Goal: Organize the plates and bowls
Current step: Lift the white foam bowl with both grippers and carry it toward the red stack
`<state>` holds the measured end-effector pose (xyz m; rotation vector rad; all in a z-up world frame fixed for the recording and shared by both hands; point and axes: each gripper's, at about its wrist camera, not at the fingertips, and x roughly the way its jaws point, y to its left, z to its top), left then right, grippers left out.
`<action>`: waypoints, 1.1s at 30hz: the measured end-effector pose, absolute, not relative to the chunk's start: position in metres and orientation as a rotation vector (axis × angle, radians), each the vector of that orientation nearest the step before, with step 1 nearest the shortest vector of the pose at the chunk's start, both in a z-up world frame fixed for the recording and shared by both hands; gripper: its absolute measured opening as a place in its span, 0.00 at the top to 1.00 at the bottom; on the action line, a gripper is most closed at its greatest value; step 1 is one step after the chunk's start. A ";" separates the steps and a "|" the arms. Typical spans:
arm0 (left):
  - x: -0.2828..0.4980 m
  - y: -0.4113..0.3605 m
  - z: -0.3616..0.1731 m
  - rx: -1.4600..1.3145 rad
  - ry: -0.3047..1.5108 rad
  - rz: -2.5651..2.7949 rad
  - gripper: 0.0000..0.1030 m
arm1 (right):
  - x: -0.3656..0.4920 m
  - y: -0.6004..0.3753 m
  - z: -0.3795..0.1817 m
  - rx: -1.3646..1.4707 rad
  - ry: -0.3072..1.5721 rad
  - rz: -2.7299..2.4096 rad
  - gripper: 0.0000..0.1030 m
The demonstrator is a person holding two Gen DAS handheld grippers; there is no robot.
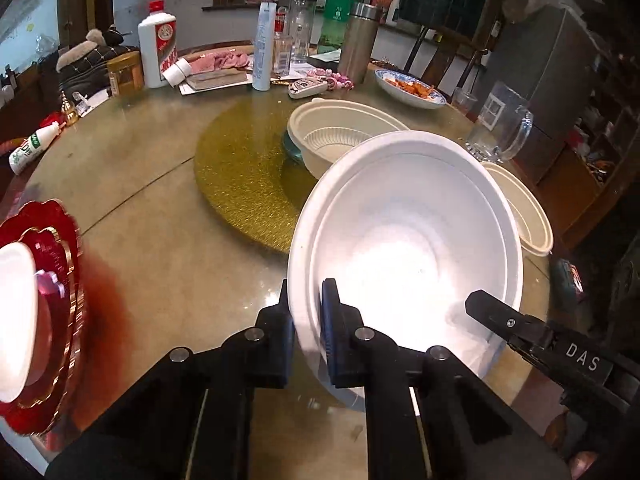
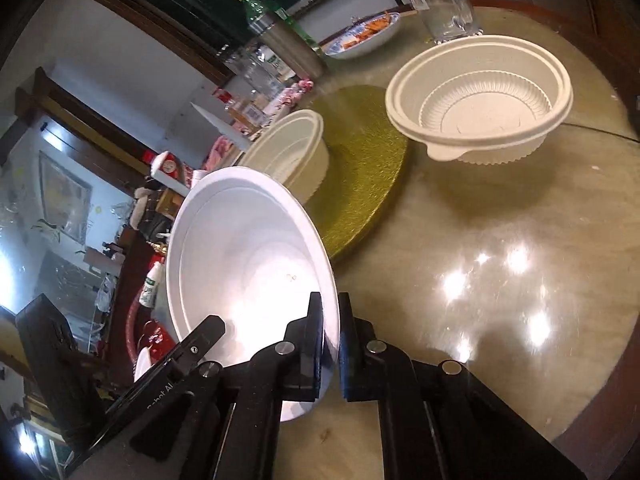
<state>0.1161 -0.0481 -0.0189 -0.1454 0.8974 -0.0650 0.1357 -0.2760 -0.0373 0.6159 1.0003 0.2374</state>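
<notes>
**Inspector:** On the bench (image 1: 160, 248), left wrist view: the left tool (image 1: 306, 320) is clamped on the near rim of the white bowl (image 1: 404, 240), one finger outside the wall, one inside. What else?

**Assistant:** The bowl tilts up from the bench beside the gold turntable (image 1: 244, 184). A cream ribbed bowl (image 1: 340, 132) sits on the turntable behind it; a second cream bowl (image 1: 528, 216) lies just beyond its right edge. Red plates (image 1: 60, 300) with a white dish on top are at far left. The right tool (image 1: 480, 302) enters from the lower right.

**Inspector:** Right wrist view?

**Assistant:** The right tool (image 2: 331, 344) is closed on the opposite rim of the white bowl (image 2: 248, 256), the wall between its fingers. The left tool (image 2: 212, 326) shows at the lower left rim. One cream bowl (image 2: 480, 108) stands apart on the bench (image 2: 500, 240); the other (image 2: 292, 152) on the turntable (image 2: 360, 184).
</notes>
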 end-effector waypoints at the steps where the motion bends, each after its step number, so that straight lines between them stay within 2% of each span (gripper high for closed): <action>1: 0.110 -0.046 -0.017 -0.139 0.887 -0.062 0.90 | 0.131 -0.274 -0.036 0.612 0.997 0.242 0.94; 13: 0.078 -0.017 -0.016 -0.169 0.876 -0.057 0.90 | 0.093 -0.239 -0.023 0.532 0.979 0.270 0.94; 33: 0.056 0.009 -0.007 -0.209 0.838 -0.037 0.90 | 0.080 -0.212 -0.009 0.473 0.954 0.322 0.94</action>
